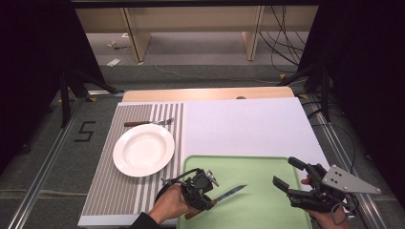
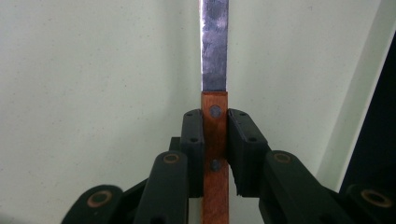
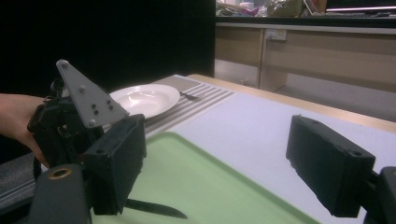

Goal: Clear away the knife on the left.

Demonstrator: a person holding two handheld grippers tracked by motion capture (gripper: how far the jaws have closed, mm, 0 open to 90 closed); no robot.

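1. The white plate (image 1: 143, 150) sits on the striped placemat (image 1: 102, 183), just left of the green tray (image 1: 258, 210) and beyond its near-left corner.
2. A fork (image 1: 149, 123) lies on the same mat, beyond the plate and farther from the tray.
3. The left gripper (image 1: 204, 198) hangs over the tray's near-left part. In the left gripper view its jaws are clamped on the wooden handle of the knife (image 2: 215, 140), one pad on each side.
4. The knife's blade (image 1: 230, 192) points from that grip toward the tray's middle, low over the green surface; whether it touches the tray cannot be told.
5. The right gripper (image 1: 286, 174) is at the tray's near-right edge, well apart from the knife. Its jaws stand wide apart with nothing between them, as the right gripper view shows.
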